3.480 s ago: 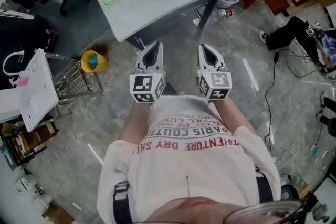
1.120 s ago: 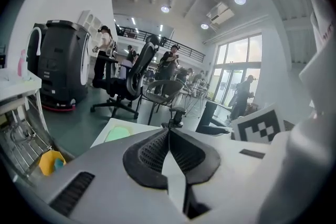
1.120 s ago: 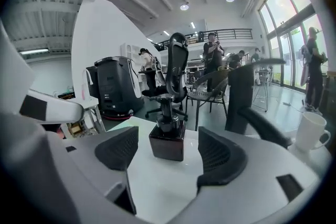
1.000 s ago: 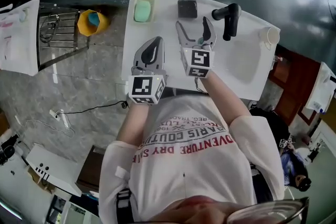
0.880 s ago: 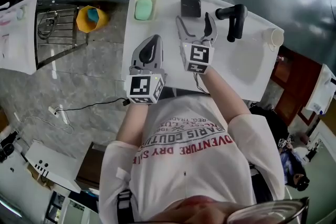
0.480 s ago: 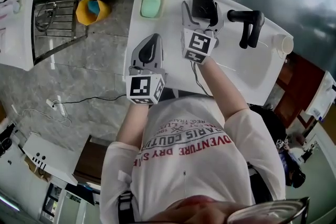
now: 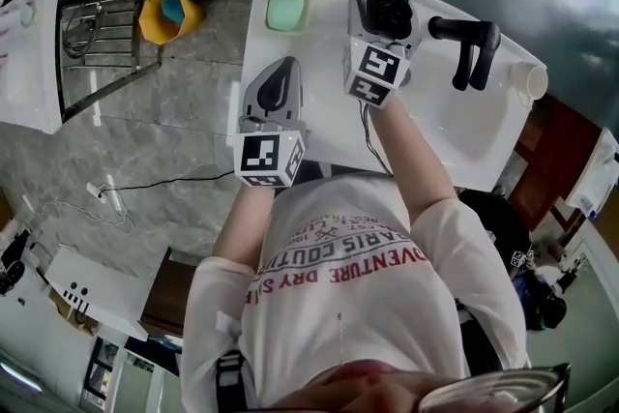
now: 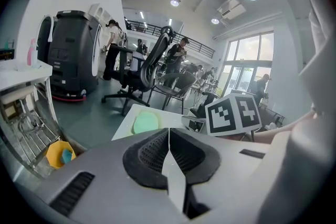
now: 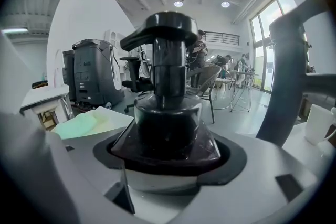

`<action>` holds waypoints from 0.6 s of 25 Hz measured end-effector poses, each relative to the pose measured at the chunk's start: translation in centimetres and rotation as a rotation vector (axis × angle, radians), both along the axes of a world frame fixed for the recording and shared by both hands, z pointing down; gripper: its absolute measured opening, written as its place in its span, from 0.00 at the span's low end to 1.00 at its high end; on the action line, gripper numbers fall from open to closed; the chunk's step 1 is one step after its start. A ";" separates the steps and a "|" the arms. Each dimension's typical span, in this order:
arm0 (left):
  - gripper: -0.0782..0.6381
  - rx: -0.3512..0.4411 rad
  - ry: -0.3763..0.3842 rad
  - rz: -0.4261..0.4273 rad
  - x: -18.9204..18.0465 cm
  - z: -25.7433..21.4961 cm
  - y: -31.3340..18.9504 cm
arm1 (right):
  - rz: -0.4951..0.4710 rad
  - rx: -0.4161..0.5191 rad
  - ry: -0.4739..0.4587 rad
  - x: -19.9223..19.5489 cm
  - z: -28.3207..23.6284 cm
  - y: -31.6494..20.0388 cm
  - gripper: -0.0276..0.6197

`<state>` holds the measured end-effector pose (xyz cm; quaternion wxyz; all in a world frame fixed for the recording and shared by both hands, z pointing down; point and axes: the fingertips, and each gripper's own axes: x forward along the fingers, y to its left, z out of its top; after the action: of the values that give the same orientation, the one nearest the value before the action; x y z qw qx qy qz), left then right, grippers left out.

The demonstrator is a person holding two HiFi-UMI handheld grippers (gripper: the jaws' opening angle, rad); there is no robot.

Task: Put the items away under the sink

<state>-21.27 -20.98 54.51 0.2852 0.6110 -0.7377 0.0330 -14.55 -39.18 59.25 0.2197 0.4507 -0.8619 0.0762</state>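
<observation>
Both grippers have pushed forward over the sink (image 7: 319,63) since a second ago, and the right one has gone furthest: then it hung short of the back ledge, now it reaches it. Off to the left, on the floor beside the sink, a yellow bucket (image 7: 166,14) sits apart from the work. Next comes the left gripper (image 7: 279,77), poised above the sink's left edge. Its own view shows the two pads meeting along a thin seam, so it is clenched and empty. Just beyond it the green soap (image 7: 288,5) lies in its dish at the ledge's left end. To the right of that, the right gripper (image 7: 382,5) has just been opening its jaws. They now stand spread wide on either side of the black pump bottle (image 9: 167,113), which stands upright on the ledge between the soap and the black faucet (image 7: 469,44). The pads look close to the bottle's sides, but I judge they are not squeezing it, so this claw counts as released. Further right a white cup (image 7: 529,80) waits at the sink's far corner. My reading is that the first pick is being lined up. Closing on the bottle comes next, and all three items in sight are still on top of the sink.
</observation>
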 end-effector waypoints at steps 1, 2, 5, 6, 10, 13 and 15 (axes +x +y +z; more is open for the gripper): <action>0.15 0.001 -0.001 0.003 0.0 -0.1 0.1 | -0.008 0.000 -0.001 -0.1 0.0 0.1 0.65; 0.15 0.001 -0.002 0.008 0.0 -0.2 0.1 | -0.022 -0.002 -0.002 -0.1 -0.1 0.2 0.65; 0.15 -0.001 -0.005 0.024 0.3 -0.5 0.4 | -0.074 -0.022 -0.003 -0.2 -0.3 0.7 0.64; 0.15 0.000 -0.006 0.029 0.4 -0.7 0.6 | -0.087 -0.032 -0.002 -0.1 -0.3 0.9 0.64; 0.15 0.014 -0.008 0.041 0.6 -1.6 0.9 | -0.101 -0.064 -0.005 1.0 -0.7 1.9 0.64; 0.15 0.032 -0.019 0.066 0.8 -2.6 1.0 | -0.119 -0.061 -0.010 1.9 -2.1 3.5 0.64; 0.15 0.048 -0.026 0.090 1.1 -3.4 1.2 | -0.132 -0.046 -0.014 2.4 -3.2 4.9 0.63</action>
<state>-20.19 -19.82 51.13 0.2588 0.6496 -0.7139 0.0361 -12.12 -34.31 56.06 0.2286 0.3871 -0.8892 0.0846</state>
